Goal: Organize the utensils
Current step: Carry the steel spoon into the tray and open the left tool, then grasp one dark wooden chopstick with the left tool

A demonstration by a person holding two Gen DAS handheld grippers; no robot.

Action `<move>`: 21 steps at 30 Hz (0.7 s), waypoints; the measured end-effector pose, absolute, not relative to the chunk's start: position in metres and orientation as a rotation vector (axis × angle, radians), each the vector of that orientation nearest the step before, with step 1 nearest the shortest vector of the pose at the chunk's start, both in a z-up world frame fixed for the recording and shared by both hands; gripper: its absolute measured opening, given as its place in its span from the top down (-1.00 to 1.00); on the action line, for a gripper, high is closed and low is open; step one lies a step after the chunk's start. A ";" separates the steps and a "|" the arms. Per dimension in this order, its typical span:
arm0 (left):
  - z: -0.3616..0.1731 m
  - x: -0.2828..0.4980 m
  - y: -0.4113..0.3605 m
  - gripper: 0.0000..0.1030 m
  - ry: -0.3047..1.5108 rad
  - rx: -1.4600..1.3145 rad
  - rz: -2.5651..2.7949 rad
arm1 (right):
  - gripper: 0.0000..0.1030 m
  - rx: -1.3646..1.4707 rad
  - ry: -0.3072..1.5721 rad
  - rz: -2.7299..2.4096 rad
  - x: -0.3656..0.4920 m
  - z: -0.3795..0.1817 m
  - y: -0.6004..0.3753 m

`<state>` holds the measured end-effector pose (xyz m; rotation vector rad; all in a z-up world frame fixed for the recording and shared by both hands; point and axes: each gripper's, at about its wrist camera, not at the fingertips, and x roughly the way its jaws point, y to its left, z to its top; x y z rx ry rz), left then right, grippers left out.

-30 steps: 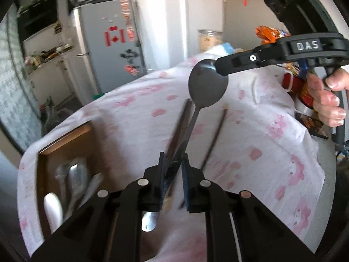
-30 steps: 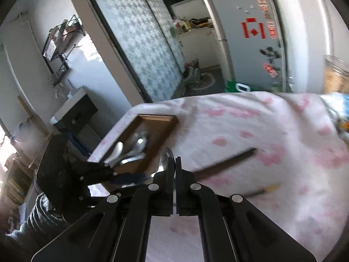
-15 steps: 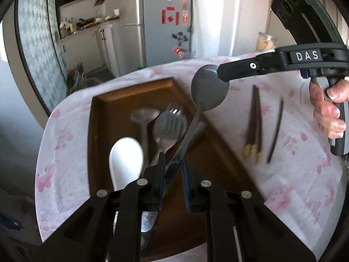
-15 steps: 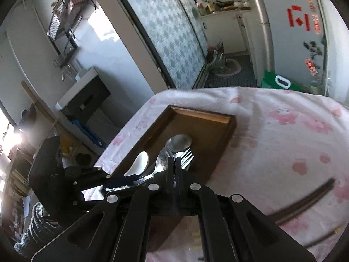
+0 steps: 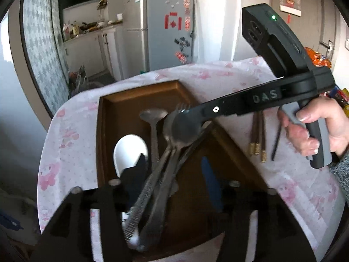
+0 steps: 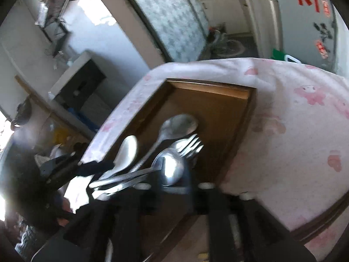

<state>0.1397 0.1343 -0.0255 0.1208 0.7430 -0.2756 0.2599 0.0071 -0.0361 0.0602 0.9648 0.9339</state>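
Note:
A brown wooden tray (image 5: 135, 97) (image 6: 209, 87) lies on the pink-patterned tablecloth and holds a white spoon (image 5: 130, 150), a metal spoon (image 5: 153, 114), a fork (image 5: 181, 107) and the large metal spoon (image 5: 184, 131) (image 6: 171, 168). My left gripper (image 5: 174, 174) is open above the tray, its fingers (image 5: 136, 170) either side of the utensil handles. My right gripper (image 6: 174, 174) is open, with the large spoon's bowl lying between its fingers over the tray. In the left wrist view it reaches in from the right (image 5: 196, 111).
Dark chopsticks (image 5: 258, 135) and a single dark stick (image 5: 276, 144) lie on the cloth right of the tray. A fridge (image 5: 159, 28) and kitchen counter stand beyond the table. The table edge (image 6: 316, 227) is near on the right.
Both grippers have opened and the large spoon has dropped among the utensils in the tray. Both have moved in closer over the tray.

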 end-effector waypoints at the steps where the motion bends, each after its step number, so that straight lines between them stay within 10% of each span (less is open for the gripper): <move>1: -0.023 0.138 0.130 -0.31 0.735 0.128 -0.285 | -0.12 0.063 0.950 0.935 0.257 -0.032 0.002; 13: -0.032 0.122 0.020 -0.45 0.737 0.272 -0.523 | -0.13 0.182 0.869 0.727 0.241 0.000 -0.178; 21: -0.063 0.152 -0.053 -0.20 0.825 0.334 -0.641 | -0.13 0.319 0.885 0.656 0.242 -0.033 -0.264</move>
